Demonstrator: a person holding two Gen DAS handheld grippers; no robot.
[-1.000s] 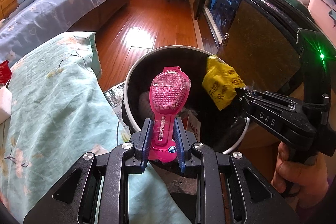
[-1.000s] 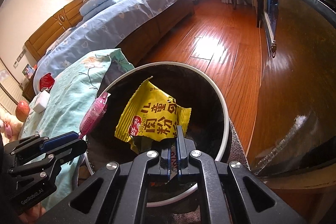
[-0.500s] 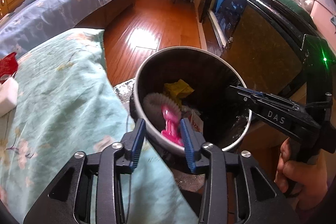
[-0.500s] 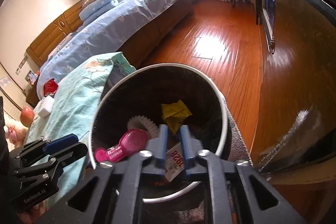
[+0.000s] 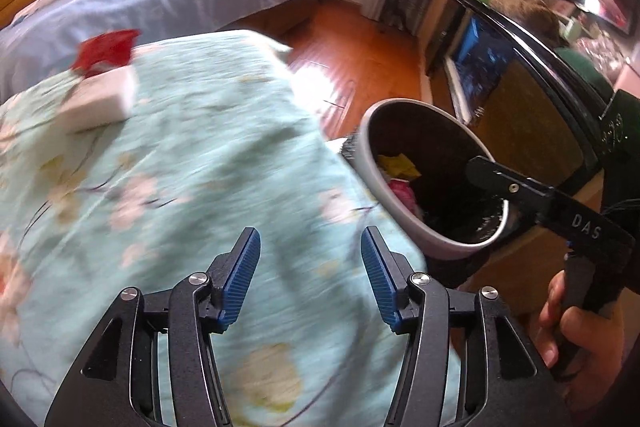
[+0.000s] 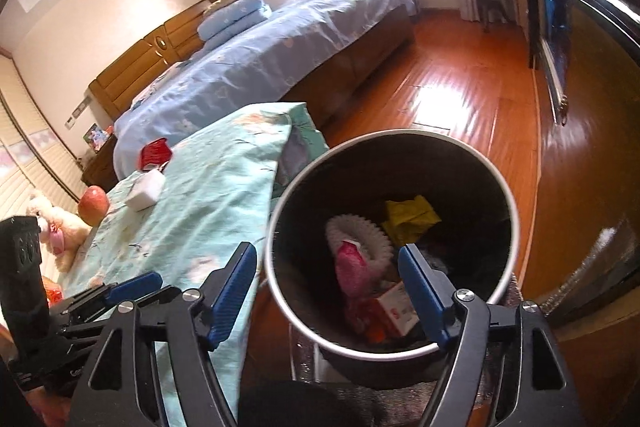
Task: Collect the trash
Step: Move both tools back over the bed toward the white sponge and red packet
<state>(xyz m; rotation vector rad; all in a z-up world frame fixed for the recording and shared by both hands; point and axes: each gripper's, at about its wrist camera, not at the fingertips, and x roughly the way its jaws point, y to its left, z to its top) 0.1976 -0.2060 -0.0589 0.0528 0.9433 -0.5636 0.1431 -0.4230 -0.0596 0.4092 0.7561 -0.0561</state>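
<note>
We take the bin [image 6: 514, 227] as our landmark: a round black pail with a pale rim, standing on the wooden floor [image 6: 460, 87] just beside the bed's teal quilt [image 5: 180, 167]. Our right claw [image 6: 328, 287] hangs over the bin's near rim, tilted down into its mouth, and its blue pads stand wide apart with nothing between them; its jaws have just been opening. Below it, on the bin's bottom, lie the yellow wrapper [image 6: 412, 217] toward the far side, the pink pouch [image 6: 352, 267] nearer us against a white ruffled liner [image 6: 370, 233], and a small white-and-red carton [image 6: 394, 313] closest to the near wall. Our left claw [image 5: 310, 275] is to the bin's left, over the quilt and pointing down at it; its pads stand about half apart and empty, and its jaws too have just been opening. From that side we see the yellow wrapper [image 5: 396, 165] and a bit of pink [image 5: 402, 189] inside the bin [image 5: 370, 163], with the right claw's black finger [image 5: 512, 187] reaching across its rim and a hand [image 5: 576, 331] gripping the handle below. Farther left of the bin, on the quilt, lie a white block [image 6: 146, 191] and a red wrapper [image 6: 156, 153] just behind it, touching or nearly so. The left view is blurred.
</note>
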